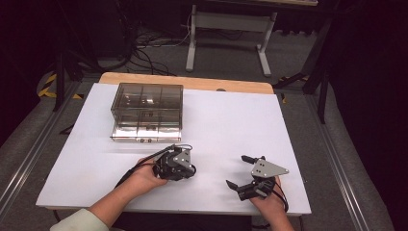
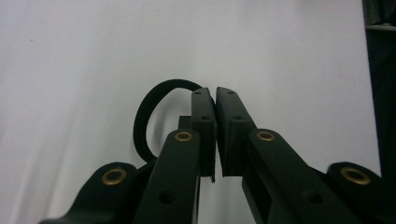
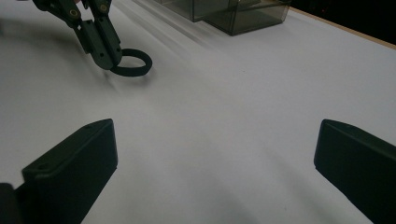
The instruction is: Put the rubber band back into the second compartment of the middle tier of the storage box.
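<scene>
Black ring (image 2: 144,116) partly behind gripper (image 2: 215,100)

The worktop (image 1: 231,125) has a smooth, matt white surface with a bare wooden far edge. The black ring (image 3: 133,63) looks matt and rubbery. The storage box (image 1: 146,113) is glossy, smoky clear plastic. Both tools' jaws are matt black plastic with brass-coloured rivets.
</scene>
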